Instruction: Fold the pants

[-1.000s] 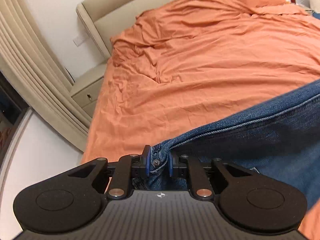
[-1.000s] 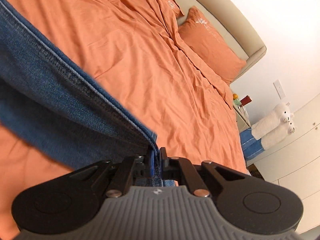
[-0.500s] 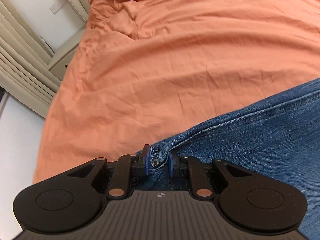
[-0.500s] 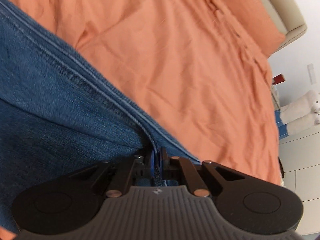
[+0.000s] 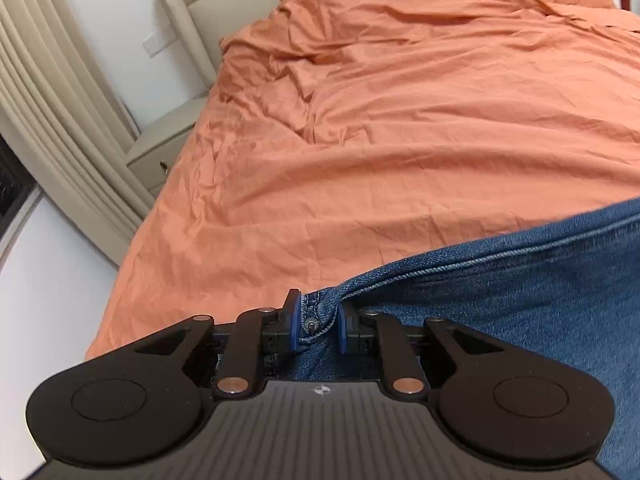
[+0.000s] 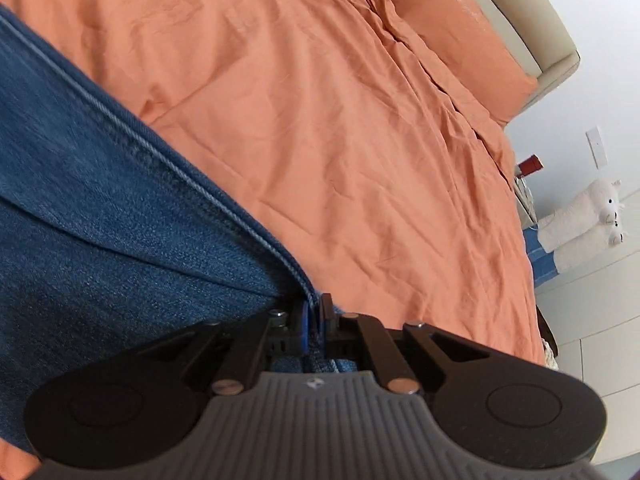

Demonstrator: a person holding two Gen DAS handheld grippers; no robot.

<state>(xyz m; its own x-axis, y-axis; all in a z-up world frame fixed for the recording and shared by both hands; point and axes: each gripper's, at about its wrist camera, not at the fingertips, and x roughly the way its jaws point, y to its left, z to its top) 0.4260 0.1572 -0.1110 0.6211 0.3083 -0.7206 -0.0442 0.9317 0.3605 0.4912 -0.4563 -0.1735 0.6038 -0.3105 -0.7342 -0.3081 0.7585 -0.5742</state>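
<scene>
Blue denim pants (image 5: 520, 288) stretch between my two grippers above an orange bed (image 5: 400, 128). My left gripper (image 5: 317, 320) is shut on a bunched corner of the pants with a metal rivet showing between the blue pads. In the right wrist view the pants (image 6: 100, 208) run off to the left, with a stitched seam along the top edge. My right gripper (image 6: 315, 318) is shut on the other corner of the pants, its jaws nearly together. The lower part of the pants is hidden by the grippers.
The bed has a beige headboard (image 5: 208, 8) and an orange pillow (image 6: 460, 36). A beige nightstand (image 5: 160, 152) and pleated curtains (image 5: 52, 112) stand to the left. A white plush toy (image 6: 580, 220) and a nightstand with a red object (image 6: 530, 166) are at the right.
Both wrist views have tilted back up from the bed surface, so the headboard and pillow show again. Both grippers have kept their hold on the pants throughout.
</scene>
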